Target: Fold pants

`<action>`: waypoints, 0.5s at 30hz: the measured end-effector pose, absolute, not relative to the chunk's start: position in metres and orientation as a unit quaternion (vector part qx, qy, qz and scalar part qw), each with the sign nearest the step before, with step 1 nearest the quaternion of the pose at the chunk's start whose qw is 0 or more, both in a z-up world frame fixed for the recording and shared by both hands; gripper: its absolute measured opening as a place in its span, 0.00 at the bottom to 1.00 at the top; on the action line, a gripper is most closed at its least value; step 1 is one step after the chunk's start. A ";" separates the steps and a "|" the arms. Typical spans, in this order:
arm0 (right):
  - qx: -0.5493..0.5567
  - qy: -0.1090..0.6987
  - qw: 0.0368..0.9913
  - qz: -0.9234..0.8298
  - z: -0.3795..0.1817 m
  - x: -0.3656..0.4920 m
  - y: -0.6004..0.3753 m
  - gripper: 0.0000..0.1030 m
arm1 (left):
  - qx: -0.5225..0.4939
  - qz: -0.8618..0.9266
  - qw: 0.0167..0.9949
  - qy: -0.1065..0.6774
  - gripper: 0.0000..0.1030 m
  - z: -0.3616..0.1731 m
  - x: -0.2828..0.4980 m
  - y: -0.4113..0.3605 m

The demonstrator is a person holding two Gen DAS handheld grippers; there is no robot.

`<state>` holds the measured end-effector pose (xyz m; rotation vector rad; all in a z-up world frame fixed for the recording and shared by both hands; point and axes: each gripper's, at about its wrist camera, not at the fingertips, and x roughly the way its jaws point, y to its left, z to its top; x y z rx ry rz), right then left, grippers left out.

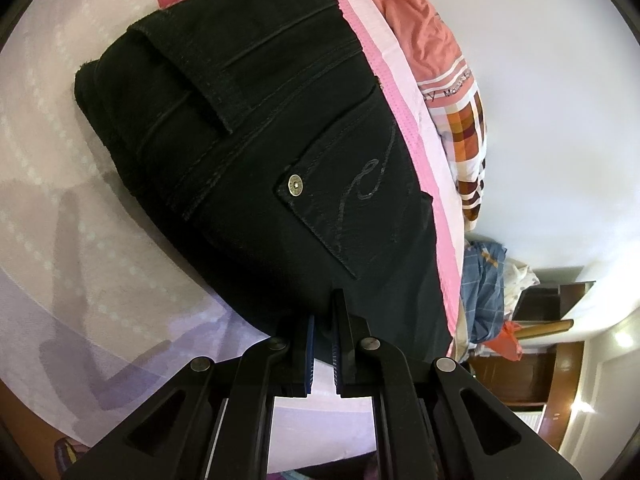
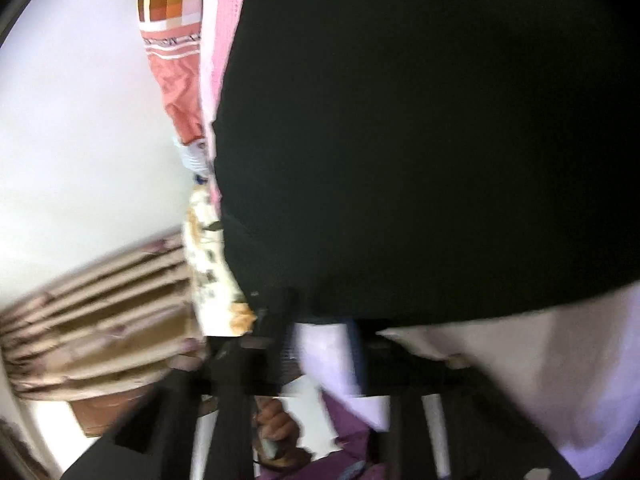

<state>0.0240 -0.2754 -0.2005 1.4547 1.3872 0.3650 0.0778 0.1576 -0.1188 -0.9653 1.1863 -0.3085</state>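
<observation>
Black linkage arms fill the bottom of both wrist views. Ahead of them, the left gripper has its jaws drawn narrow on the near edge of the pants; the blue pads appear to pinch the cloth, though the tips merge with the dark fabric. The right gripper is blurred; its jaws read as closed at the pants edge, and whether cloth is held cannot be told.

The pants, black denim, lie on the bed sheet, already doubled: a cuff flap lies over the seat, beyond the back pocket and its rivet.

Judged step: both grippers take the near edge for a further fold. The next move calls for an even lift of both corners, carried over the pocket toward the cuff flap, then release.

Beyond the pants lies a pink blanket and a checked quilt; both border the far edge and could snag the fold. A hand shows below the right gripper.
</observation>
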 end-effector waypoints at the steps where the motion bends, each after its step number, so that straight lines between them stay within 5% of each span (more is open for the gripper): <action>1: 0.601 0.580 0.528 0.152 -0.199 0.024 -0.275 0.06 | -0.434 -0.136 0.711 0.537 0.07 -0.119 0.077 0.157; 15: 0.553 0.609 0.541 0.175 -0.190 0.026 -0.266 0.05 | -0.404 -0.111 0.719 0.555 0.07 -0.120 0.070 0.158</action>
